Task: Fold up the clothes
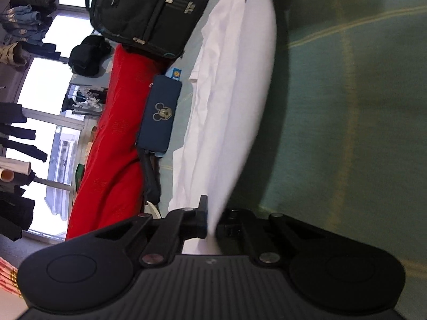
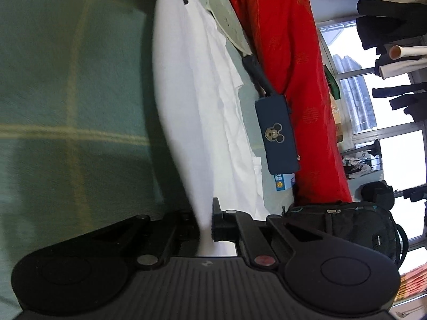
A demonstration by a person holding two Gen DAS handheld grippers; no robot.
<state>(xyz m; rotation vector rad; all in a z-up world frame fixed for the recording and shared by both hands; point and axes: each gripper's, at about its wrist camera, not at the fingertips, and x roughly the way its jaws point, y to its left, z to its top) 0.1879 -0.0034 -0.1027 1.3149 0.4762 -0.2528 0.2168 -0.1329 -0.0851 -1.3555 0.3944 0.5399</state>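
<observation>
We pinch the white shirt [image 1: 226, 101] with the left hand-held gripper [image 1: 212, 224] and right hand-held gripper [image 2: 206, 224]; one edge is lifted over the bed [image 1: 347, 106]; more folds remain, we think.

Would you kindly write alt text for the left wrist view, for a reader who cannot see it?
The left gripper is shut on the edge of a white garment, stretched taut above a green bedsheet. Beside it lie a navy pouch, a red quilt and a black backpack, with windows behind.
</observation>
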